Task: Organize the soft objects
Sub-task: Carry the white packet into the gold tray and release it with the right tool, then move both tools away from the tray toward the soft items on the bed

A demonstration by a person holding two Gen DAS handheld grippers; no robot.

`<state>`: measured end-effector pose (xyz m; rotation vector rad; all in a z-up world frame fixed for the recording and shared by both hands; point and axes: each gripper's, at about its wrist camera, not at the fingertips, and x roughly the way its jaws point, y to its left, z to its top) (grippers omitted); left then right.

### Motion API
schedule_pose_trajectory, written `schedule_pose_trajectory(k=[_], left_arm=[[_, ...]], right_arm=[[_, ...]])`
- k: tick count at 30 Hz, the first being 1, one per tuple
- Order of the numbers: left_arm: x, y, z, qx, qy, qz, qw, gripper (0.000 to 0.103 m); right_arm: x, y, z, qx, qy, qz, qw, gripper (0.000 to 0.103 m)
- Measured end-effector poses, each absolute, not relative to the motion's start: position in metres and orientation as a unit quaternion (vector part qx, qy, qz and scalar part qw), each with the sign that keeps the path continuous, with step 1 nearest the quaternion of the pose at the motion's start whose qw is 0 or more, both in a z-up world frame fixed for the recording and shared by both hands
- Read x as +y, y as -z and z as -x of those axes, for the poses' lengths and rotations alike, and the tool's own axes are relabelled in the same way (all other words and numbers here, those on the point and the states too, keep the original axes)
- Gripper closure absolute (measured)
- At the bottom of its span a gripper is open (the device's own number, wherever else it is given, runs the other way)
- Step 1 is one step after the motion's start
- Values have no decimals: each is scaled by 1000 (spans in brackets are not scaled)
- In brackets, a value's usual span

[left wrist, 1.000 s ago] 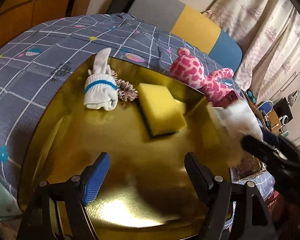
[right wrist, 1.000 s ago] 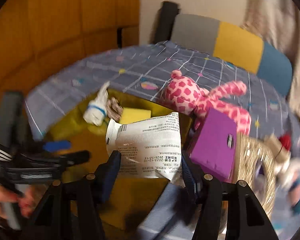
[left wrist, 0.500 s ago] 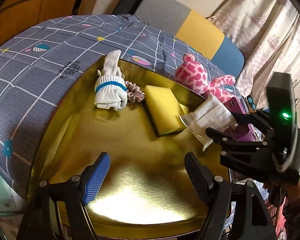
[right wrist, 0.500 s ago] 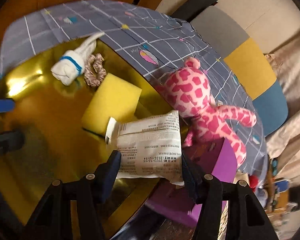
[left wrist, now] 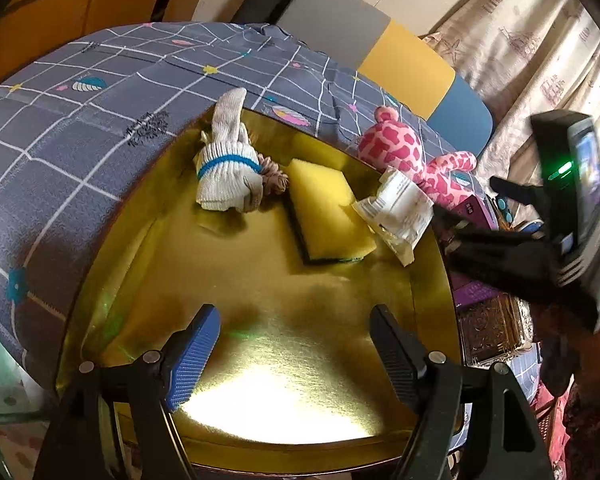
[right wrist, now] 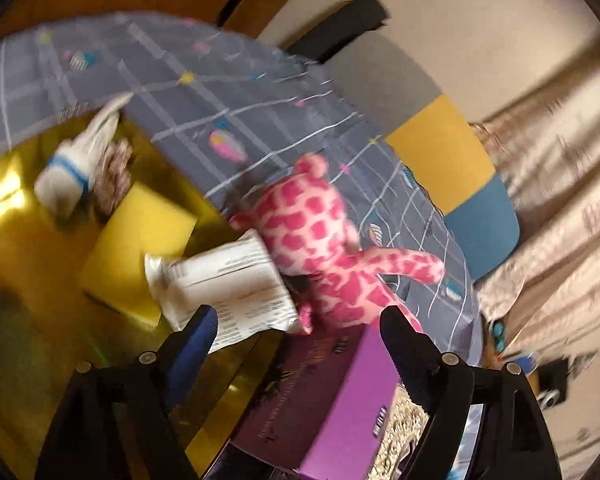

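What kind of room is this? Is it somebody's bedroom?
Probably a bedroom or living room at home: a grey checked patterned bedsheet, beige printed curtains, and a pink spotted plush toy beside a round gold tray.

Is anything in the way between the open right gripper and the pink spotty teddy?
No. The right gripper has just been opening; past its fingers the pink plush lies unblocked, with the white packet touching its left side.

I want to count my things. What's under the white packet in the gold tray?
The white packet lies partly on the yellow sponge and partly on the gold tray near its rim. Anything hidden beneath the packet cannot be seen.
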<state>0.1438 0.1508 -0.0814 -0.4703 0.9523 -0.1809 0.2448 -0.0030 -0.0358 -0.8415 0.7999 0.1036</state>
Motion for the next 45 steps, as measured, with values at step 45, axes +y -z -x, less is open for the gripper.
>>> schedule_pose_trajectory(k=[45], left_arm=[[123, 75, -127, 451, 116, 196, 863, 25]], right_arm=[[-11, -17, -238, 373, -83, 243, 892, 7]])
